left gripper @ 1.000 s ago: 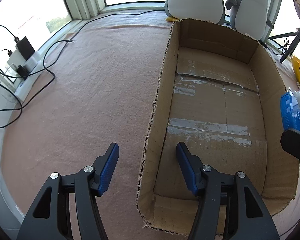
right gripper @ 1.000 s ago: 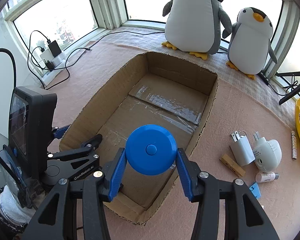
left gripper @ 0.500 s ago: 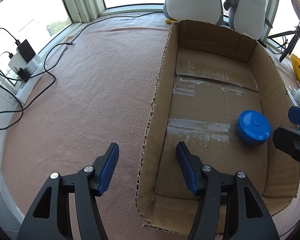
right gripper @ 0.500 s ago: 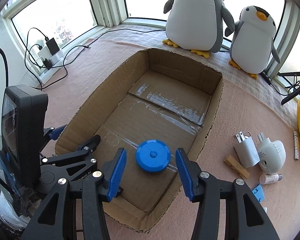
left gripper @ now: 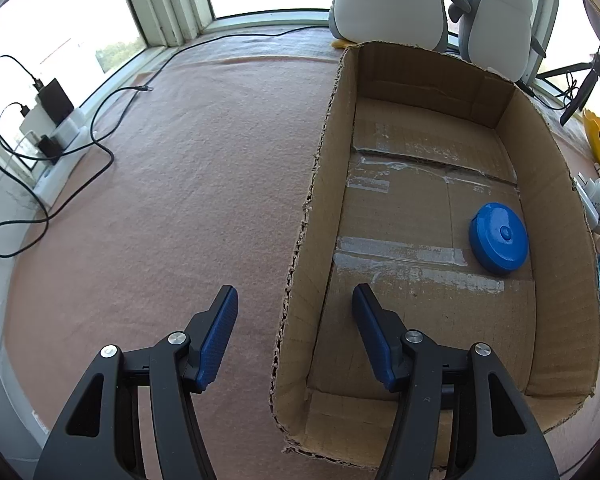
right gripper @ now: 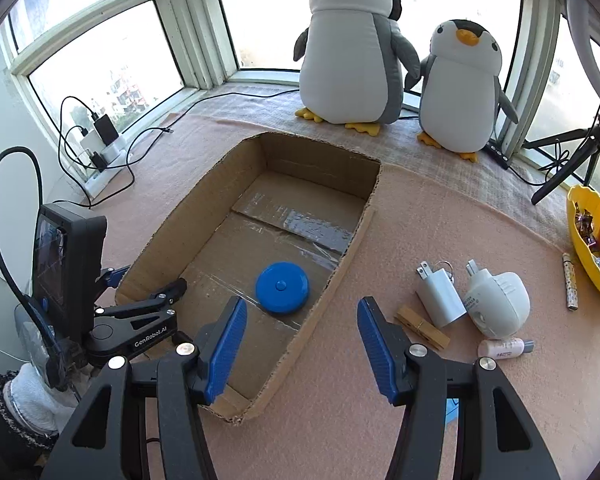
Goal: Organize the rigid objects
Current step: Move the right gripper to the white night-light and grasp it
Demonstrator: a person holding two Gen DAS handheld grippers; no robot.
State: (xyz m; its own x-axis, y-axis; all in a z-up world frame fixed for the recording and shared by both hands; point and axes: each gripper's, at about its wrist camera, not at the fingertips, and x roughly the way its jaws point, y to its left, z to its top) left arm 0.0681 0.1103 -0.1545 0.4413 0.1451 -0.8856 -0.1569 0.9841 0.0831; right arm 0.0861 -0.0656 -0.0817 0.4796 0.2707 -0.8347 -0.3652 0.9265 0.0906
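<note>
At seven o'clock of the cardboard box (left gripper: 556,240), the left gripper (left gripper: 296,292) is hanging with its fingers spread, the box's left wall passing between them untouched. Inside the box, toward five o'clock of its floor, the blue round case (right gripper: 282,287) is lying flat. Over the box's right rim the right gripper (right gripper: 301,301) is hovering. Its jaws have just been opening and are standing apart, gripping nothing. At three o'clock, a white charger (right gripper: 440,298), a clothespin (right gripper: 422,326) and a white plug (right gripper: 498,300) are lying on the pink cloth (right gripper: 440,224).
</note>
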